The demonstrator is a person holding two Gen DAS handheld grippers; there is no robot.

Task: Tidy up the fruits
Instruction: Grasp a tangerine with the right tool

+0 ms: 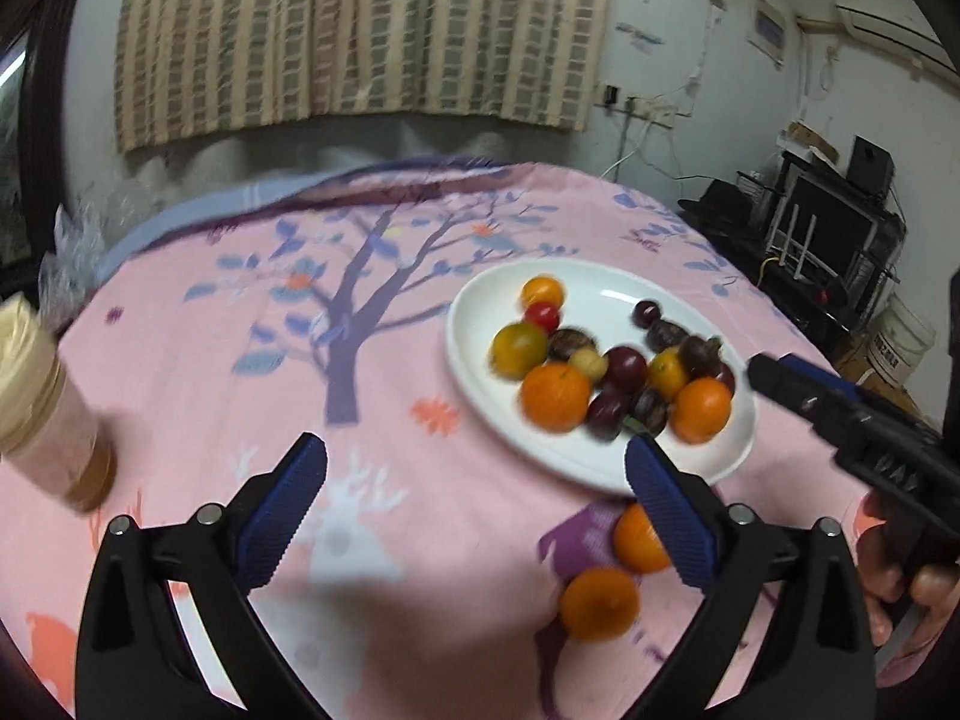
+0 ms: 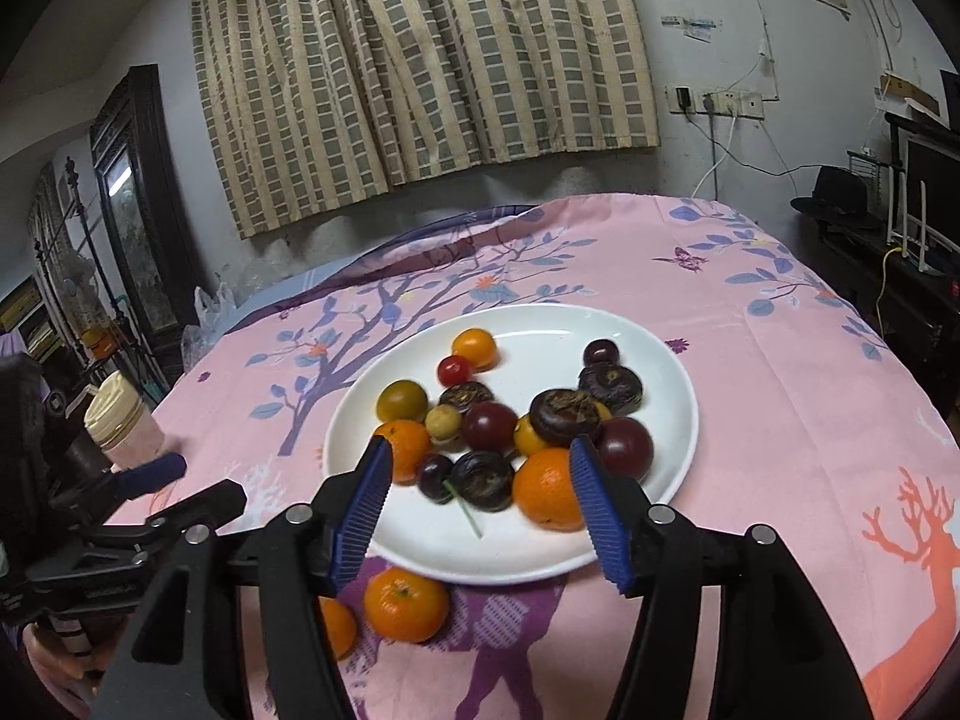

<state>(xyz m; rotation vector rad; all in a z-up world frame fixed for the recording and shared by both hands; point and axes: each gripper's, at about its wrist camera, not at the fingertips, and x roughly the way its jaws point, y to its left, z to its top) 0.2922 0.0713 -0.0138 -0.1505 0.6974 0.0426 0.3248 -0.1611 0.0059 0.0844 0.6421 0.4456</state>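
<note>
oranges [image 2: 406, 609] beside plate [image 2: 672, 360], below right gripper [image 2: 480, 510]

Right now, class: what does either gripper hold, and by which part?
Nothing. The left gripper and right gripper are both open and empty, above the tablecloth.

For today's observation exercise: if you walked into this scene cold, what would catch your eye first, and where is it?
First, the round white plate mid-table, heaped with small orange, red, yellow and dark purple fruits. Next, two loose orange mandarins lying on the pink tree-and-deer printed tablecloth, just off the plate's near rim. Both open blue-padded tools frame the view: the right tool over the plate's near edge, the left tool beside it.
</note>
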